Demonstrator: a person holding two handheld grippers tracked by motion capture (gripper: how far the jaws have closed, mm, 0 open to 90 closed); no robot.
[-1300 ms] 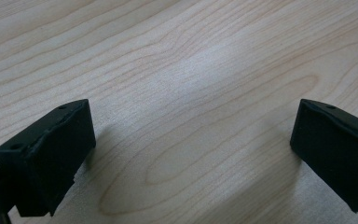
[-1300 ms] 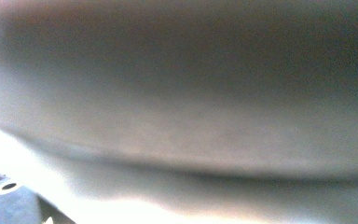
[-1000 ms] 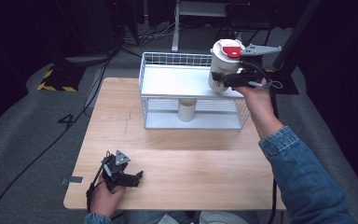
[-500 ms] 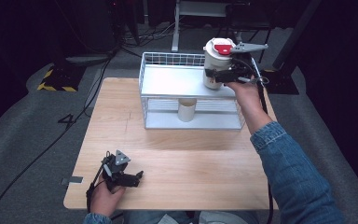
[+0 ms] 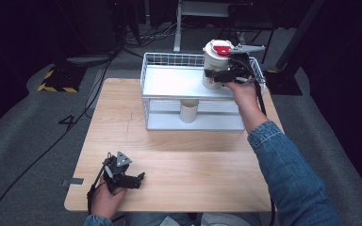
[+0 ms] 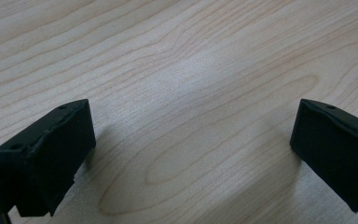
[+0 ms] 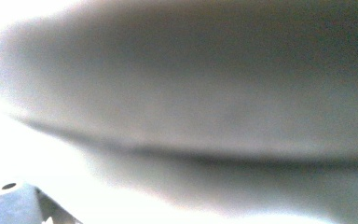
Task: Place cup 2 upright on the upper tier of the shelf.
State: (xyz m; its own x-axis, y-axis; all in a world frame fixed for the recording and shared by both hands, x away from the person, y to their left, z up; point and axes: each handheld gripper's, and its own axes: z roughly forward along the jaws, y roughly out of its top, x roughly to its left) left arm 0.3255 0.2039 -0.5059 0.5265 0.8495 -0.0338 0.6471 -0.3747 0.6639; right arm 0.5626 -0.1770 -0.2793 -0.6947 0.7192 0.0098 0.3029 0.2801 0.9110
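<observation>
Altogether 2 white tubs: 1 red-lidded tub [image 5: 217,63] (in right gripper [image 5: 217,75]), 1 tub [image 5: 188,110] below.

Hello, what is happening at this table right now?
A person works with two handheld grippers. The right gripper holds a white canister with a red lid at the top shelf of a white wire rack; I cannot tell whether it touches the shelf. A second white cylinder stands on the lower level. The left gripper rests on the wooden table, jaws open and empty.
</observation>
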